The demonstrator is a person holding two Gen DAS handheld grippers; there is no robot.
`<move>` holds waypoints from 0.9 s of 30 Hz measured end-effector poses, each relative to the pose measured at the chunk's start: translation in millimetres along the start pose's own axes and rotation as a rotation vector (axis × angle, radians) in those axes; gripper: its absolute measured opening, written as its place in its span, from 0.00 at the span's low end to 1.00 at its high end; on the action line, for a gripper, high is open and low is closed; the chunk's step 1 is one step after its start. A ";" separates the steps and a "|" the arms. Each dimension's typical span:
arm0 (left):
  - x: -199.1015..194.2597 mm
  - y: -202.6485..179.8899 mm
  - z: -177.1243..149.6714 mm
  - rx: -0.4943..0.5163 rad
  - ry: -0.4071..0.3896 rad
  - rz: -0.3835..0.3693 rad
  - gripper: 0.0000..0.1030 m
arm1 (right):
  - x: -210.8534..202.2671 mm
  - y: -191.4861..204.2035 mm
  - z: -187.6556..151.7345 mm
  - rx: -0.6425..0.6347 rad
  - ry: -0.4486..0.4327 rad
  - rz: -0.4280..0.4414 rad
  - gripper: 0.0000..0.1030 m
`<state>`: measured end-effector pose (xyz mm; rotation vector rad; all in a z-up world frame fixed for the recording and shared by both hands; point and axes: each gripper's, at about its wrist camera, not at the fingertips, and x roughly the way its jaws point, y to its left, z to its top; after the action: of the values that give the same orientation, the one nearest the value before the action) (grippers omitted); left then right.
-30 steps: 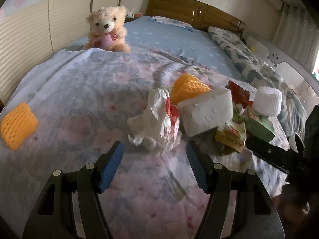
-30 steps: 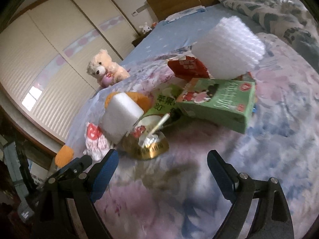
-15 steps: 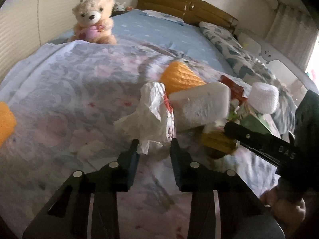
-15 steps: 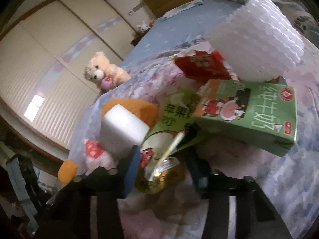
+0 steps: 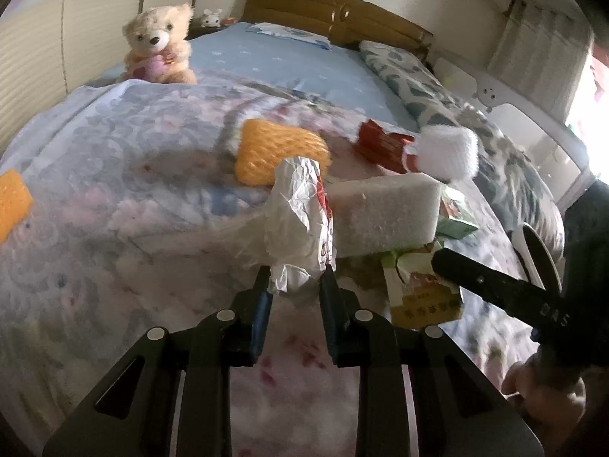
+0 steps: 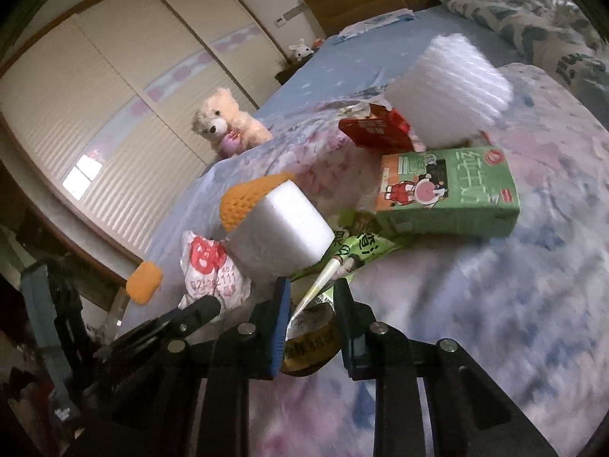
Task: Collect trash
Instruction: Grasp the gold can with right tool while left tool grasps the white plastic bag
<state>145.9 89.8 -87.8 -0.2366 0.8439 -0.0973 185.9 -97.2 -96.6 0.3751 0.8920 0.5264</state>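
A heap of trash lies on the floral quilt [image 5: 114,198]. My left gripper [image 5: 295,280] is closing, its pads pinching the lower end of a crumpled white wrapper [image 5: 297,209]. Beside the wrapper lies a white foam block [image 5: 384,213], with an orange foam net [image 5: 274,152] behind it. My right gripper [image 6: 310,293] is closing too, its pads pressing on a green and gold drink pouch [image 6: 308,327] with a straw. A green milk carton [image 6: 445,190], a red packet [image 6: 375,129] and a white foam sleeve [image 6: 449,95] lie beyond.
A second orange net [image 5: 11,202] lies apart at the quilt's left edge. A teddy bear [image 5: 158,45] sits at the far left of the bed, by the wardrobe doors [image 6: 114,114]. A patterned pillow [image 5: 418,87] lies along the right, under the wooden headboard [image 5: 335,19].
Both grippers went from wide open to nearly shut while pushing forward into the heap. The left took hold of the wrapper's end, the right of the drink pouch.
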 end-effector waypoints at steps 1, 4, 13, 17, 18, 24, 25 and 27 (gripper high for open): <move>-2.4 -4.0 -1.3 0.006 -0.004 -0.001 0.22 | -5.9 -1.8 -3.6 -0.004 -0.001 -0.002 0.22; -10.3 -15.6 -1.2 0.027 -0.024 -0.004 0.22 | -23.7 -7.7 -11.2 -0.010 -0.013 -0.003 0.21; -20.5 -33.2 -3.7 0.050 -0.046 -0.010 0.22 | -60.0 -33.4 -26.7 0.013 -0.007 -0.042 0.09; -20.8 -30.2 -7.9 0.045 -0.038 -0.001 0.22 | -57.7 -29.2 -25.1 0.015 -0.002 -0.042 0.33; -20.8 -27.5 -8.6 0.039 -0.036 0.000 0.22 | -56.2 -28.3 -25.8 0.011 0.005 -0.042 0.47; -23.3 -17.9 -12.1 0.018 -0.036 0.009 0.22 | -23.3 -14.8 -26.2 -0.044 0.083 -0.072 0.50; -24.3 -17.0 -12.5 0.018 -0.039 0.012 0.22 | -18.8 -14.3 -27.2 -0.050 0.093 -0.077 0.50; -25.1 -14.6 -12.6 0.013 -0.041 0.016 0.22 | -13.1 -7.7 -28.8 -0.095 0.088 -0.097 0.30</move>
<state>120.0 78.1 -74.0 -0.2191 0.8042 -0.0828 157.8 -108.4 -108.9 0.2228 0.9620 0.4967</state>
